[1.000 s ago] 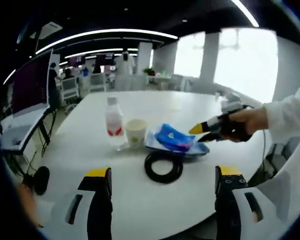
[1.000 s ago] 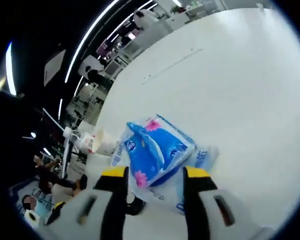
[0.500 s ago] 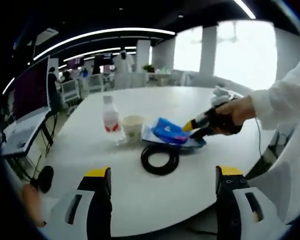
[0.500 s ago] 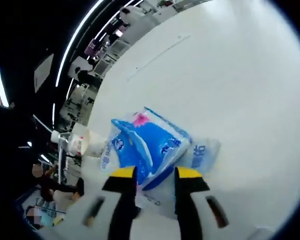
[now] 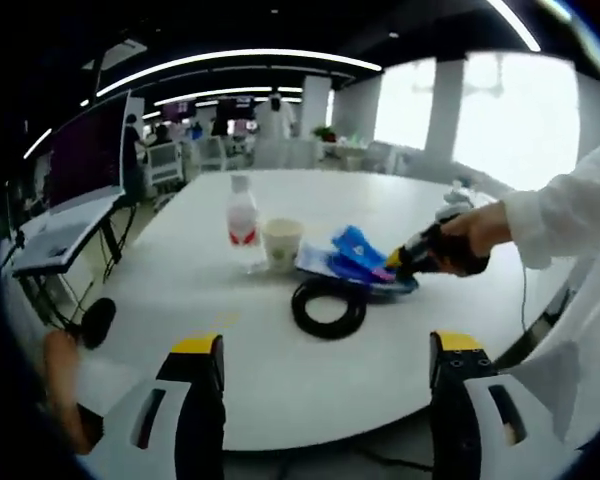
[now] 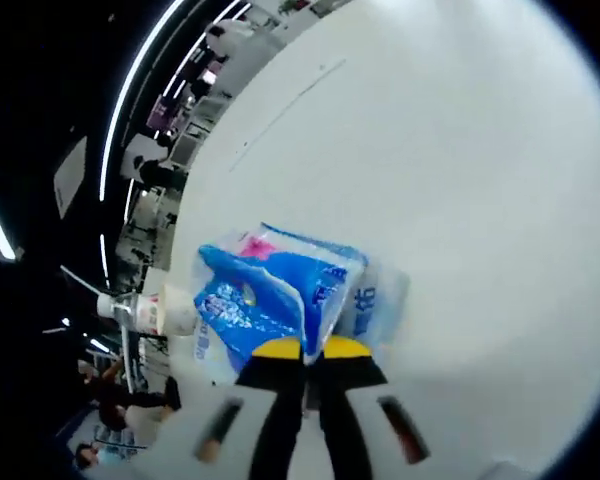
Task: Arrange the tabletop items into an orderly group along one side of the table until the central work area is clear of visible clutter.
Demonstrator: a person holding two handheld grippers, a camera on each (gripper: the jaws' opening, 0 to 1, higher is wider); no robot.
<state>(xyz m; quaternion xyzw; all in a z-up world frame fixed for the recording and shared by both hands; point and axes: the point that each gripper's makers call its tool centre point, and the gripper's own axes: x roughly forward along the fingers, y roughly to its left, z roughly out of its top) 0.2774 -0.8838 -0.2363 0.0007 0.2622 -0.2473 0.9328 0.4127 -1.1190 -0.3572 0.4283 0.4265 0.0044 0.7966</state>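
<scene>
The right gripper [image 6: 308, 350] is now pinching the near edge of the blue tissue pack [image 6: 265, 300], its jaws having narrowed from wide apart a second ago to nearly touching, so the pack is probably ready to be carried aside. It is lying on the white table [image 5: 310, 370] just beside the black cable coil [image 5: 328, 307], paper cup [image 5: 281, 243] and water bottle [image 5: 242, 220] (all bunched mid-table). The left gripper [image 5: 325, 345] is hanging wide and empty near the table's edge, as before.
</scene>
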